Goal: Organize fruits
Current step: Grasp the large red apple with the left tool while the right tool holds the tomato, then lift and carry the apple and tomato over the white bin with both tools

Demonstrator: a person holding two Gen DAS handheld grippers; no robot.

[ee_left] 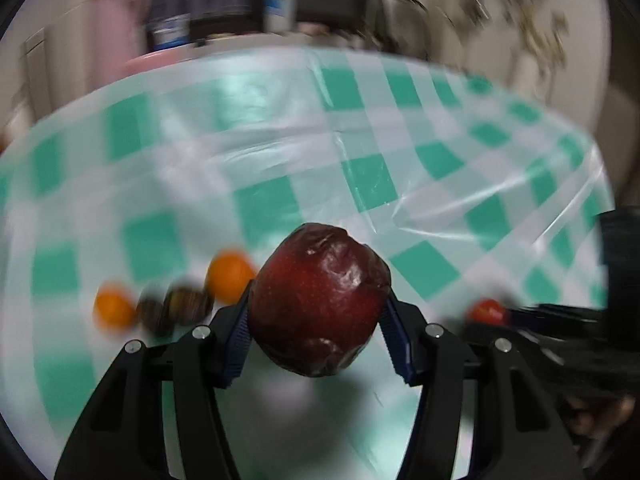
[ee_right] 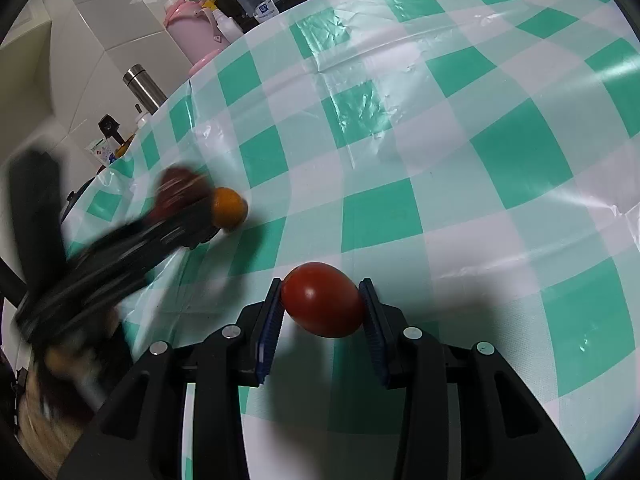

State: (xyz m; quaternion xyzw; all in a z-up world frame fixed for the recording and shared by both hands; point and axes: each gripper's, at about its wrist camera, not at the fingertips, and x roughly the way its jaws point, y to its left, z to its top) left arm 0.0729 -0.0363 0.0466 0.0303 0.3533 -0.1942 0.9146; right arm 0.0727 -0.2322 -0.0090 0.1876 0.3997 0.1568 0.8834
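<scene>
My left gripper (ee_left: pixel 316 312) is shut on a dark red apple (ee_left: pixel 320 304) and holds it above the green-and-white checked tablecloth (ee_left: pixel 360 184). Behind it on the left lie two oranges (ee_left: pixel 230 276) (ee_left: pixel 114 308) and two dark brown fruits (ee_left: pixel 176 308), all blurred. My right gripper (ee_right: pixel 322 300) is shut on a red tomato (ee_right: pixel 324 300), which also shows small at the right in the left wrist view (ee_left: pixel 486 312). In the right wrist view the left gripper (ee_right: pixel 132 240) is a blurred black shape at the left, with the apple (ee_right: pixel 176 188) and an orange (ee_right: pixel 228 208) beside it.
A pink jug (ee_right: pixel 192 28), a steel flask (ee_right: pixel 144 88) and bottles stand past the table's far left edge. A white-and-blue bottle (ee_left: pixel 280 0) stands beyond the table in the left wrist view. The cloth (ee_right: pixel 440 120) stretches far and right.
</scene>
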